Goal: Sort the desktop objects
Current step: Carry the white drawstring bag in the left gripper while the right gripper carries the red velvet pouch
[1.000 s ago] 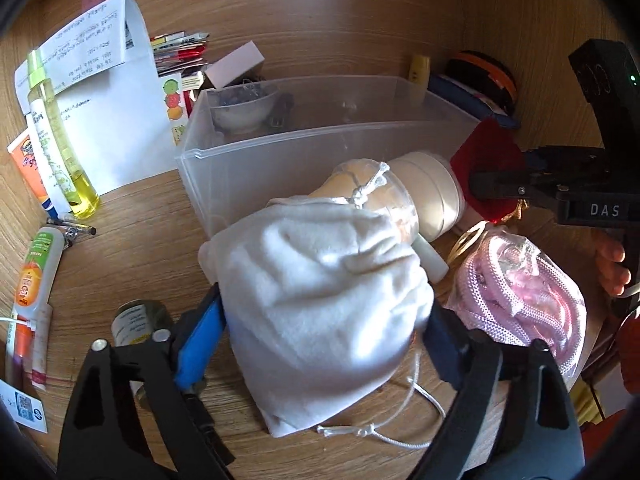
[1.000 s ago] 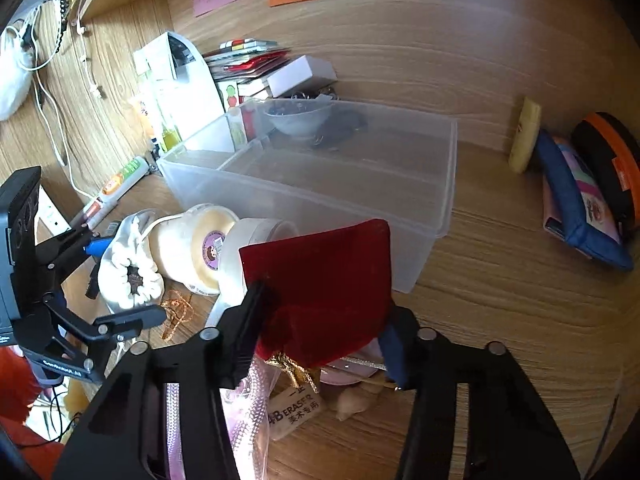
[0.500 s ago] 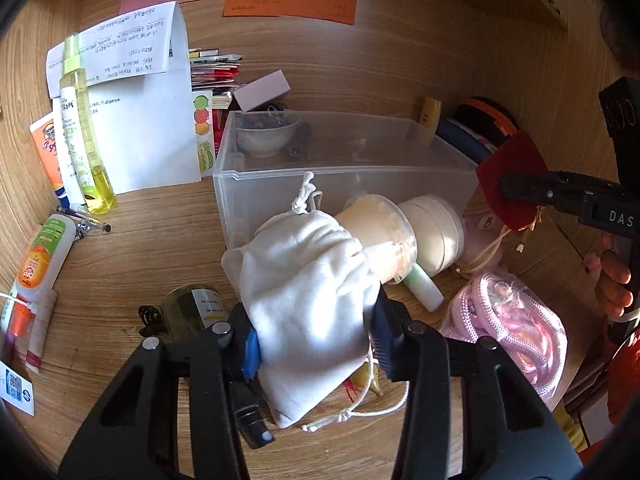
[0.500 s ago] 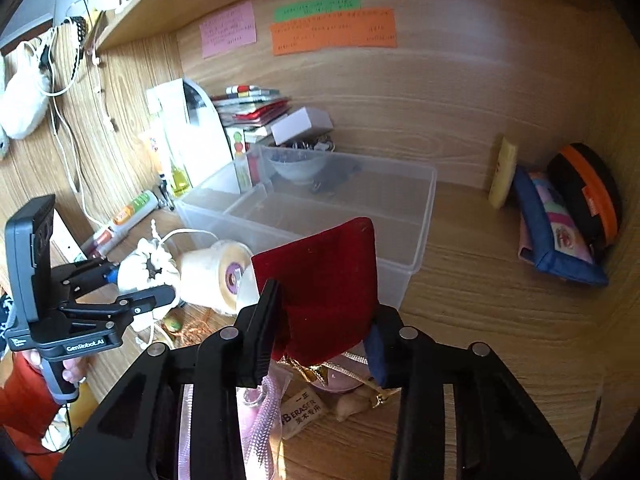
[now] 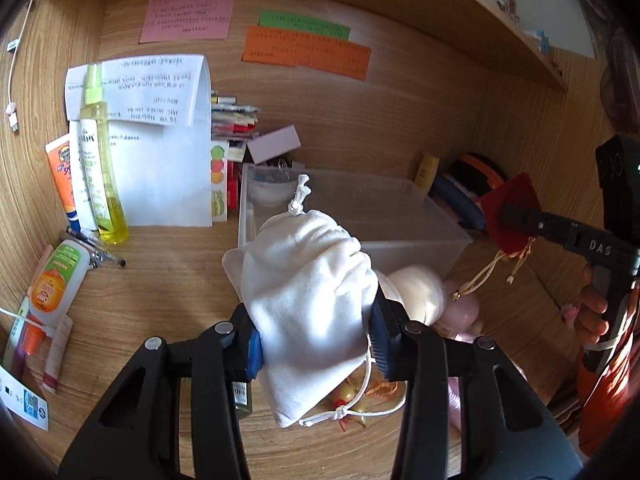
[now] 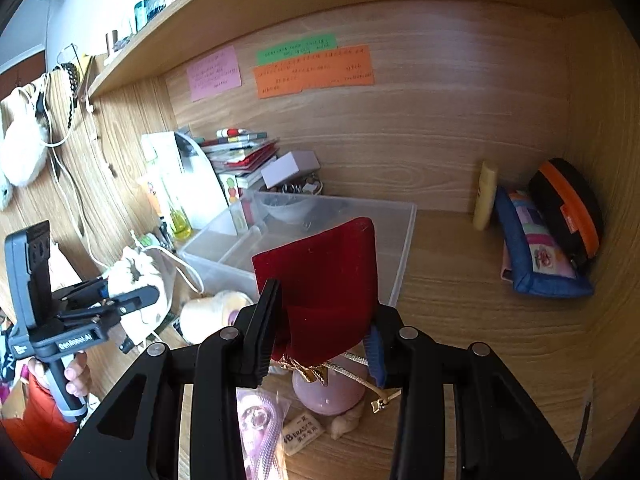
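My left gripper (image 5: 316, 340) is shut on a white drawstring pouch (image 5: 308, 292) and holds it above the desk, in front of the clear plastic bin (image 5: 436, 236). My right gripper (image 6: 320, 334) is shut on a dark red velvet pouch (image 6: 324, 276) with gold cords, raised near the bin (image 6: 400, 248). The red pouch also shows at the right of the left wrist view (image 5: 512, 216). The white pouch shows at the left of the right wrist view (image 6: 136, 276).
Tape rolls (image 5: 416, 288) and a pink item (image 6: 328, 392) lie in front of the bin. Bottles and tubes (image 5: 100, 168) stand left, papers and boxes behind. A blue pouch (image 6: 536, 256) and black-orange case (image 6: 568, 208) lie right. An eraser (image 6: 302, 432) lies near.
Both grippers have risen and pulled back from the desk, each carrying its pouch. The left jaws closed tighter on the white pouch. The bin now looks smaller and farther.
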`<state>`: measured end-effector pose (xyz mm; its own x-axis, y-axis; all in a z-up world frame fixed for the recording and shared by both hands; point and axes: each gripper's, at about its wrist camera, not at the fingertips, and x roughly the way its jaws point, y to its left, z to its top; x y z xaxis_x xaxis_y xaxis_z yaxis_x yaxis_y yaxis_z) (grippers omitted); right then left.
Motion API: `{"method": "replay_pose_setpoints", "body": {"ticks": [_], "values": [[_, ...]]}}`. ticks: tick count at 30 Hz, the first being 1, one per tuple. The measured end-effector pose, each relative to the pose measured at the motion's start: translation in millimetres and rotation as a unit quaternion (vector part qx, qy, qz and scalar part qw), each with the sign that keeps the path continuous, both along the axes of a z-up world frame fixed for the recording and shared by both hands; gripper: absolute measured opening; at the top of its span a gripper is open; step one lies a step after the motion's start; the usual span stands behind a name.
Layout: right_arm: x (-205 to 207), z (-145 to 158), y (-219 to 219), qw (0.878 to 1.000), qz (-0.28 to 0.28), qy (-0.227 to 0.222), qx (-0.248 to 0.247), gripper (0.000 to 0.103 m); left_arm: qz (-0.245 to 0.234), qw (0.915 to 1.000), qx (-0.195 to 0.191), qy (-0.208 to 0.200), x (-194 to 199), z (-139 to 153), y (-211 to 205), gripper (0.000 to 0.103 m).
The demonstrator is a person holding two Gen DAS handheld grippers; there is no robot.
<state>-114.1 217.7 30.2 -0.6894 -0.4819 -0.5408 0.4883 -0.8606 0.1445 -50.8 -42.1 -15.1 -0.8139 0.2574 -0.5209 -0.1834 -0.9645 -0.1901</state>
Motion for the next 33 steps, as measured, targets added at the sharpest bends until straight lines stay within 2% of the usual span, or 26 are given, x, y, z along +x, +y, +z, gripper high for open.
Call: {"method": "replay_pose_setpoints", "body": {"ticks": [16,21,33], "values": [[-27.5,33.9,-8.5,0.999,0.004,0.028,-0.021,0.035,0.004,0.9988,0.008,0.049,-15.2,44.3,-12.8,0.042],[-35.5,38.3,-19.7,0.999,0.013,0.033,-0.025,0.035,-0.014,0.9989,0.021,0.039,-31.2,48.6,-12.9,0.042],[-58.9,39.6,-49.8,0.999,0.031,0.032,-0.004,0.035,-0.024,0.9995,0.01,0.02,-80.5,41.9,1.3,0.042]]}}
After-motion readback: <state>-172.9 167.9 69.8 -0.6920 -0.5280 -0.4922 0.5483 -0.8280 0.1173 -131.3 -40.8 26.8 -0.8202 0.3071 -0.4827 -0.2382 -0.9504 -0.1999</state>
